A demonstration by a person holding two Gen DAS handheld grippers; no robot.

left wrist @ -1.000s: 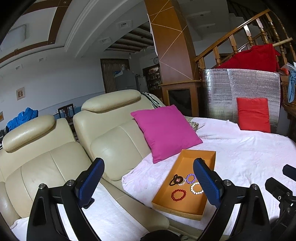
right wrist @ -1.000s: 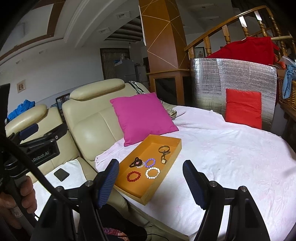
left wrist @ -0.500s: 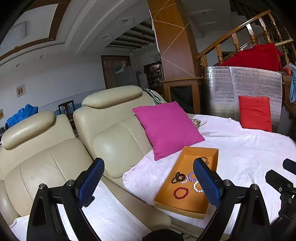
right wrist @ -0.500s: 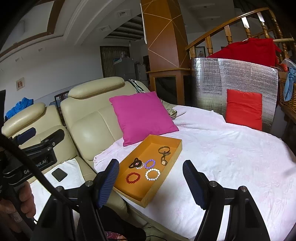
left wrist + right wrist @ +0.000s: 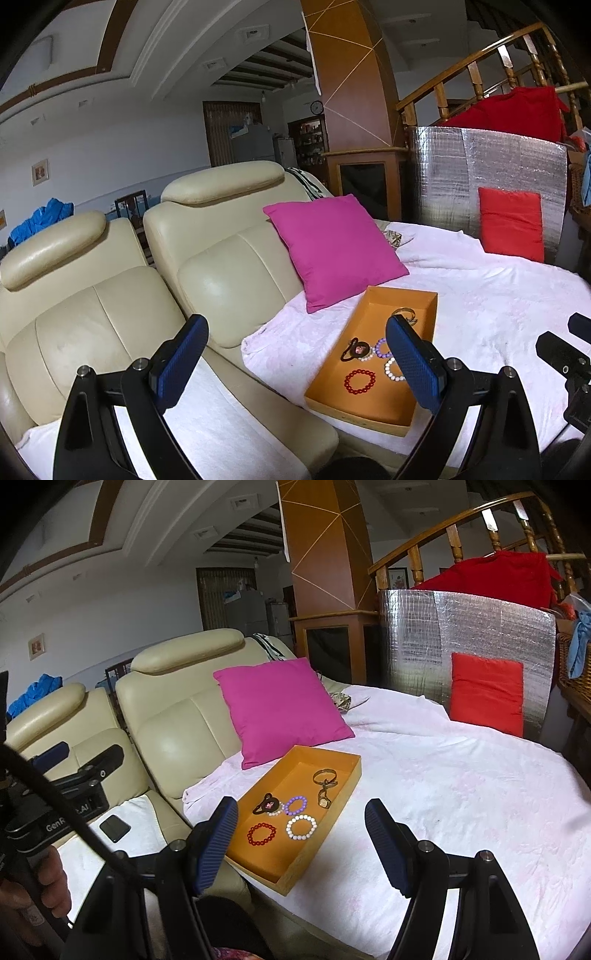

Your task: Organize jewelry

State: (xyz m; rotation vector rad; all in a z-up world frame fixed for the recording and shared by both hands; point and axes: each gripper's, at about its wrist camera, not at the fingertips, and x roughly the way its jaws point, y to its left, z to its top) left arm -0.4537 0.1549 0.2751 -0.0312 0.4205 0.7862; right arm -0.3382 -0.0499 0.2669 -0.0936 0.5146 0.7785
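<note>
While both grippers hover apart from everything, the cream sofa (image 5: 177, 716) and the white blanket (image 5: 443, 782) fill the scene, with a pink cushion (image 5: 280, 709) leaning behind an orange tray (image 5: 295, 871). The tray lies on the blanket and holds the jewelry: a watch (image 5: 325, 786), a white bracelet (image 5: 301, 827), a red bracelet (image 5: 261, 833), a purple bracelet (image 5: 296, 805) and a black hair tie (image 5: 265, 804). The left gripper (image 5: 295, 365) and right gripper (image 5: 301, 849) stand spread, holding nothing.

White letters "GenR", then a gap hidden by a black cable, then ".AI", stand on the left claw's (image 5: 55, 753) black body; nothing else is readable.
</note>
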